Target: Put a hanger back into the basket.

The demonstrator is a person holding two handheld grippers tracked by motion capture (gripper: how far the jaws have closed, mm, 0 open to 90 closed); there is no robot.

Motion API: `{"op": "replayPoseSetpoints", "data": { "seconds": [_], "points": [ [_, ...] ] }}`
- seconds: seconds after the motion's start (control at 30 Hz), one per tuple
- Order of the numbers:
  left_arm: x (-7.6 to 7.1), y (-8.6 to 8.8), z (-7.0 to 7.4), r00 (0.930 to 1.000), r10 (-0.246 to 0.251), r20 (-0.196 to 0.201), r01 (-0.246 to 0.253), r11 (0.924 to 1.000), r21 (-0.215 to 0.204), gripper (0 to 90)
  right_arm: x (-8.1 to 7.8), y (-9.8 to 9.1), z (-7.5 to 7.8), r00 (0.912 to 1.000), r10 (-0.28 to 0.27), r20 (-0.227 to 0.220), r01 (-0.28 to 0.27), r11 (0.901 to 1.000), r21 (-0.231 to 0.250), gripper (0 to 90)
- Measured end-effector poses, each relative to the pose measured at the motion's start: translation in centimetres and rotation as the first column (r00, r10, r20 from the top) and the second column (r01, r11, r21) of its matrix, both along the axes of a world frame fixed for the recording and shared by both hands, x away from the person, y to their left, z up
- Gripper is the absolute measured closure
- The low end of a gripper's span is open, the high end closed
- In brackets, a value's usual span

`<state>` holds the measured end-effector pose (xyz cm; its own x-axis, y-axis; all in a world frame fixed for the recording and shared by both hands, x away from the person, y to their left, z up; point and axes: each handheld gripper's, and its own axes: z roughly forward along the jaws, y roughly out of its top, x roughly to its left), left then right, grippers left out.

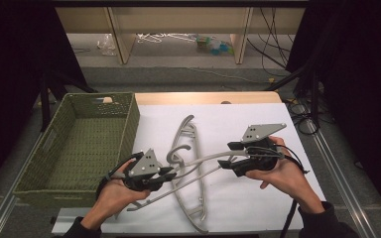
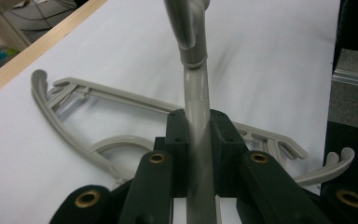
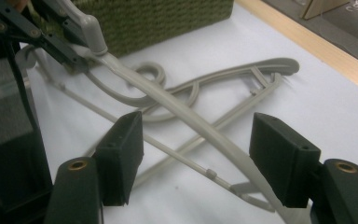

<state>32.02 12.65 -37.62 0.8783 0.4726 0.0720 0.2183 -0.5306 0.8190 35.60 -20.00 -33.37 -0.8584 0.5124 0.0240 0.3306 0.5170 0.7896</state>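
Note:
Two grey plastic hangers cross on the white table. One hanger lies flat. The other hanger is raised off the table, and my left gripper is shut on its arm close to the hook. My right gripper stands open around the far end of the same arm, which runs between the two pads without being pinched. In the right gripper view, the left gripper shows at the top left.
A green woven basket stands at the table's left side, close behind the left gripper. The table's wooden far edge lies beyond the hangers. Past it, shelving and loose cables sit on the floor.

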Motion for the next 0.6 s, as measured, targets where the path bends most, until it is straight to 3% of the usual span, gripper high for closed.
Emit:
{"op": "replayPoseSetpoints", "data": {
  "seconds": [0.03,0.1,0.3,0.43,0.57,0.6],
  "points": [
    [0.0,0.0,0.0,1.0,0.0,0.0,0.0,1.0,0.0,79.1,0.0,0.0,0.0,1.0,0.0,0.0,0.0,1.0,0.0,35.4],
    [0.0,0.5,0.8,0.9996,0.019,-0.019,-0.02,0.9994,-0.029,79.1,-0.4,-0.1,0.3,0.9994,-0.029,0.018,0.028,0.9979,0.058,35.0],
    [-0.1,1.6,2.4,0.9968,0.072,-0.035,-0.075,0.9943,-0.076,79.1,-1.7,-0.4,0.3,0.9989,-0.036,0.031,0.033,0.9956,0.088,33.9],
    [0.5,2.7,3.5,0.9922,0.106,-0.065,-0.114,0.9844,-0.134,79.1,-3.2,-0.3,-0.4,0.997,-0.065,0.041,0.06,0.9917,0.113,32.5],
    [0.9,3.4,4.4,0.9906,0.121,-0.064,-0.129,0.9804,-0.148,79.0,-3.8,-0.2,-1.0,0.9965,-0.071,0.046,0.065,0.9901,0.125,31.8],
    [1.1,3.9,5.1,0.9889,0.132,-0.068,-0.142,0.9746,-0.174,79.0,-4.1,-0.2,-1.5,0.9972,-0.066,0.034,0.061,0.9898,0.129,31.3]
  ]
}}
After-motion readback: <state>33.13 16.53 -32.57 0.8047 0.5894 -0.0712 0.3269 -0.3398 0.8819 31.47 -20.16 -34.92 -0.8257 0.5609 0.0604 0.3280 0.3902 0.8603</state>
